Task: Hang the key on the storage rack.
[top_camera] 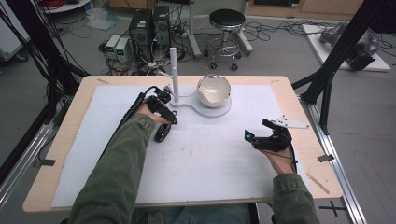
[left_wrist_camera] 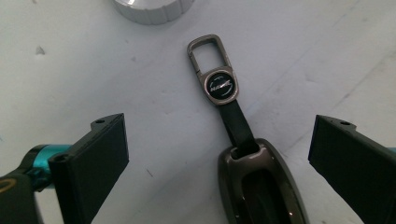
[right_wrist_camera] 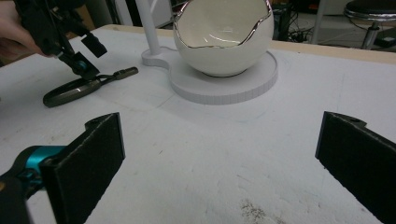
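Observation:
A dark metallic key fob [left_wrist_camera: 261, 186] lies flat on the white mat, its black strap running to a round emblem and a metal clasp [left_wrist_camera: 210, 49]. My left gripper [left_wrist_camera: 219, 135] hangs open just above it, one jaw on each side of the strap. The high view has the fob [top_camera: 162, 133] just in front of the left gripper [top_camera: 168, 119]. My right gripper [top_camera: 256, 129] is open and holds nothing at the mat's right side. From the right gripper [right_wrist_camera: 219, 154] I see the fob [right_wrist_camera: 74, 91] and the left gripper [right_wrist_camera: 88, 56] at far left.
A white egg-shaped bowl [top_camera: 213, 91] with a jagged silver rim sits on a flat white stand [top_camera: 219, 112], which carries an upright white post [top_camera: 174, 70]. A white mat [top_camera: 210, 158] covers the wooden table. Black frame legs stand at both sides.

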### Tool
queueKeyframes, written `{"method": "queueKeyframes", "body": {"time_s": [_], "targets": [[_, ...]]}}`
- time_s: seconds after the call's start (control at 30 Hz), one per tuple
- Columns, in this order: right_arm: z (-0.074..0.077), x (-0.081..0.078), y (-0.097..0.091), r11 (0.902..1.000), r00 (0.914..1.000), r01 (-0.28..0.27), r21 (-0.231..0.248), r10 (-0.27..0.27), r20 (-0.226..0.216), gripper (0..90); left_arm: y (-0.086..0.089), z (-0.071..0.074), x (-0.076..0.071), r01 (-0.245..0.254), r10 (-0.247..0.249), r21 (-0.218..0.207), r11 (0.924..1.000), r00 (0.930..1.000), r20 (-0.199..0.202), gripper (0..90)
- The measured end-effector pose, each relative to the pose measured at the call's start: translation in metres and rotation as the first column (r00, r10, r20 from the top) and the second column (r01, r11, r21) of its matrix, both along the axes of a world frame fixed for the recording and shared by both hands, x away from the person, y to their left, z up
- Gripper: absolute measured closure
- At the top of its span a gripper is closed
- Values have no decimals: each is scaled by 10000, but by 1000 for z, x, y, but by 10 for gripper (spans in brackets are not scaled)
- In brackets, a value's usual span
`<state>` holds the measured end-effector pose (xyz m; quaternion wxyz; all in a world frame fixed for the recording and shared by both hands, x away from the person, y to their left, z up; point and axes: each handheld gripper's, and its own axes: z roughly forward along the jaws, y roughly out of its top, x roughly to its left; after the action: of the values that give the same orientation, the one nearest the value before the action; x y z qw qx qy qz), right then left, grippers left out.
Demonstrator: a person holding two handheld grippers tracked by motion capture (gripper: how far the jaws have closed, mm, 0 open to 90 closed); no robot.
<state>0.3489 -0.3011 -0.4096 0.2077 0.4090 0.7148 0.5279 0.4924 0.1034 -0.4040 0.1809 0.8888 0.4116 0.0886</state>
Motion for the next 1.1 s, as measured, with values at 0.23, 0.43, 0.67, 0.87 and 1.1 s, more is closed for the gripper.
{"method": "queueKeyframes", "body": {"time_s": [0.23, 0.43, 0.67, 0.87, 1.1], "targets": [[-2, 1, 4, 9994, 9999, -112, -317, 110, -74, 4, -13, -9, 5, -30, 40, 241, 9997, 9992, -396, 159], [-3, 1, 4, 9990, 9998, -149, -411, 143, -140, 4, -18, -5, 4, 83, -72, 139, 9999, 9973, -730, 408], [-2, 1, 3, 9993, 9999, -103, -355, 98, -127, 4, -18, -3, 5, -71, 105, 522, 9986, 9978, -656, 678], [-3, 2, 3, 9995, 9998, -94, -311, 88, -186, 4, -15, -4, 6, -525, 539, 181, 9985, 9941, -944, 787], [-2, 2, 2, 9995, 9998, -89, -301, 84, -152, 4, -12, -4, 8, -609, 597, -91, 9981, 9929, -1026, 869]]}}
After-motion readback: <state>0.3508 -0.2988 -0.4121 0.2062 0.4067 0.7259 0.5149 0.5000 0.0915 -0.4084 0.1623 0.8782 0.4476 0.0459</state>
